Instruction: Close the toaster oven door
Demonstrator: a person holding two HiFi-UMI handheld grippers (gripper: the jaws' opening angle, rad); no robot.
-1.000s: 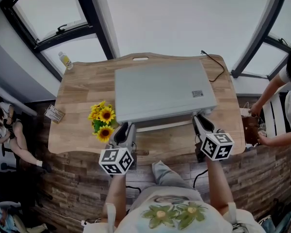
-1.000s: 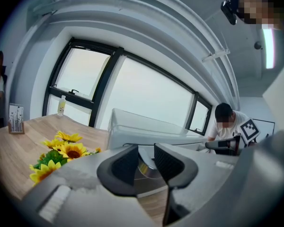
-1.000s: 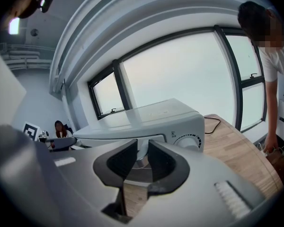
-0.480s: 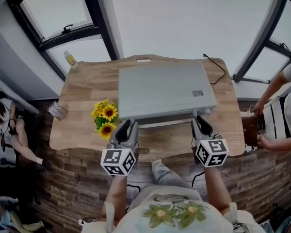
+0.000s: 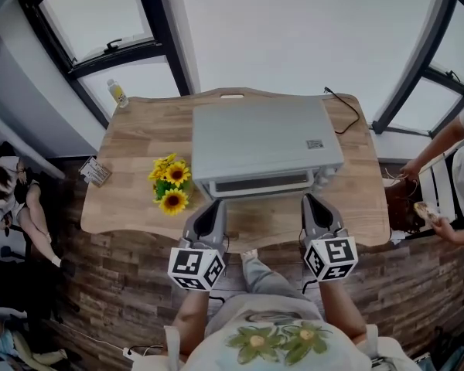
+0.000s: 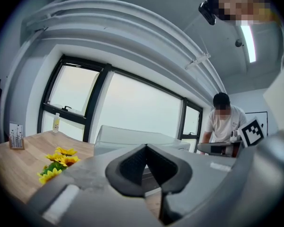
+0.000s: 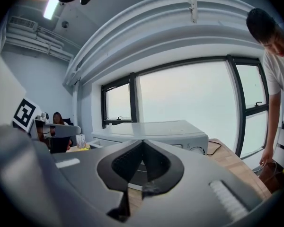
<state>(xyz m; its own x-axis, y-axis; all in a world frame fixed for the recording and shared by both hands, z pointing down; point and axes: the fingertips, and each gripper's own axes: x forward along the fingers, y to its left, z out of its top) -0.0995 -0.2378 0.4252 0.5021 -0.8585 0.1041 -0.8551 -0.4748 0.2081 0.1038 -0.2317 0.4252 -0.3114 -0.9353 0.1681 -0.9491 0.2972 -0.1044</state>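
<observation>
Standing beyond right hand-held gripper (image 5: 315, 207) (closed), toaster oven (image 5: 263, 141)

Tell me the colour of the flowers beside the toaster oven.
Yellow sunflowers with dark centres and green leaves; the head view shows them best.

Head view looks steeply down; both gripper views face the toaster oven (image 5: 267, 141) (low, near).

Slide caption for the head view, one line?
Shut, empty left gripper and right gripper in front of the toaster oven on a wooden table, sunflowers beside it.
</observation>
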